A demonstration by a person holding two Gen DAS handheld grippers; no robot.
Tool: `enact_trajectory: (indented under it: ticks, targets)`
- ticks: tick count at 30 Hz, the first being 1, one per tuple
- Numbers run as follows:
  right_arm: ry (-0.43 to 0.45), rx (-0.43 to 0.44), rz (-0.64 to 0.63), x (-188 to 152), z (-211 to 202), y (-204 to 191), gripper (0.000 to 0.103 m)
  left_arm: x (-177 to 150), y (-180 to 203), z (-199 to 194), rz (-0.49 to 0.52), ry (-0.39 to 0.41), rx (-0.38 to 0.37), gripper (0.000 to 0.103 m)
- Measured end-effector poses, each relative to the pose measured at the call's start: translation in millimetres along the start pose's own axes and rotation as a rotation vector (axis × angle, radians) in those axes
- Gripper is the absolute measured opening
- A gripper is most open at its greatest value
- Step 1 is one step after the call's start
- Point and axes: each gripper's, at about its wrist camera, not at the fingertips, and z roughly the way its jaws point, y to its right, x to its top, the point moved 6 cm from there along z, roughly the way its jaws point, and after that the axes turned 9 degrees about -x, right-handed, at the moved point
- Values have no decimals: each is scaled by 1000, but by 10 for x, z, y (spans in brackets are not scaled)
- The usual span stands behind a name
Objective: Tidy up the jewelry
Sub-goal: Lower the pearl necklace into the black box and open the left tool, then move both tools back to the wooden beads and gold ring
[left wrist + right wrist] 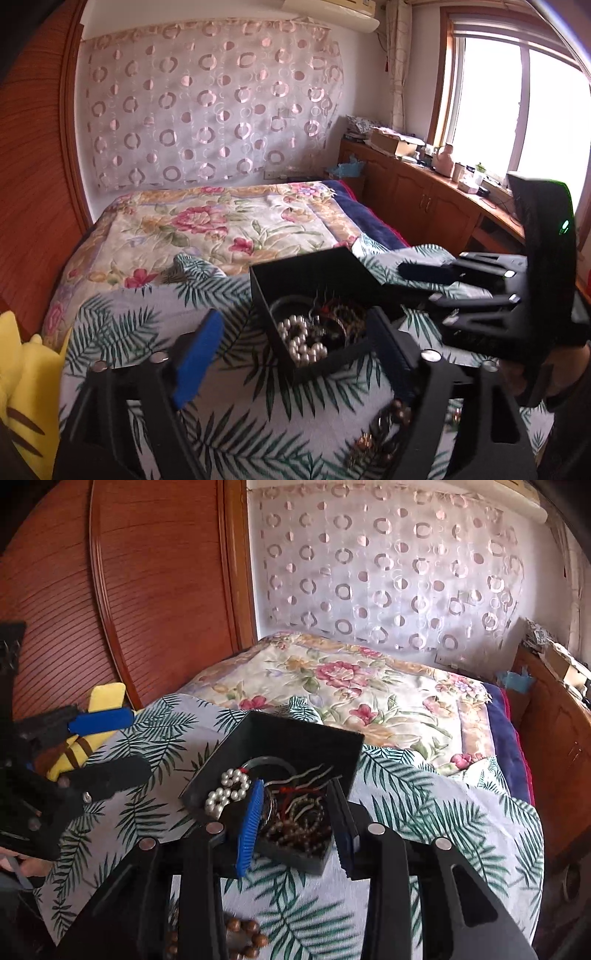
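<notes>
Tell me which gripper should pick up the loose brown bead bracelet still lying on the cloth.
Probably left: the brown bead bracelet lies beside the left gripper, whose jaws are wide open and empty. The right gripper is partly open over the black box.

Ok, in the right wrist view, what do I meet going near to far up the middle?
Brown wooden beads on the palm-leaf cloth, then the black box holding the pearl bracelet, then the floral quilt, then the circle-patterned curtain.

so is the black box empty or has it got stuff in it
It has things in it. The black box is lidless and holds a pearl bracelet, brown beads and tangled dark pieces; more beads lie outside on the cloth.
</notes>
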Motion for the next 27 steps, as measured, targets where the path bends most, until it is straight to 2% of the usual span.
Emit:
enact_trajectory:
  ticks: [5, 14, 22, 24, 26, 27]
  targets:
    - [19, -12, 8, -268, -305, 49, 39, -268, 88, -55, 11, -18, -15, 92]
    - [-27, -31, 37, -933, -578, 105, 40, -769, 366, -77, 41, -85, -50, 92]
    - [-73, -44, 30, -1533, -749, 33, 40, -978, 670, -66, 73, -119, -77, 92]
    - [-79, -47, 33, -1630, -779, 38, 40, -1019, 754, -67, 83, -125, -93, 89]
    - [-80, -52, 30, -1686, -796, 37, 40, -1049, 830, -54, 83, -139, -112, 74]
    - [-81, -56, 27, -1691, -798, 24, 40, -1080, 885, -36, 84, -151, -131, 70]
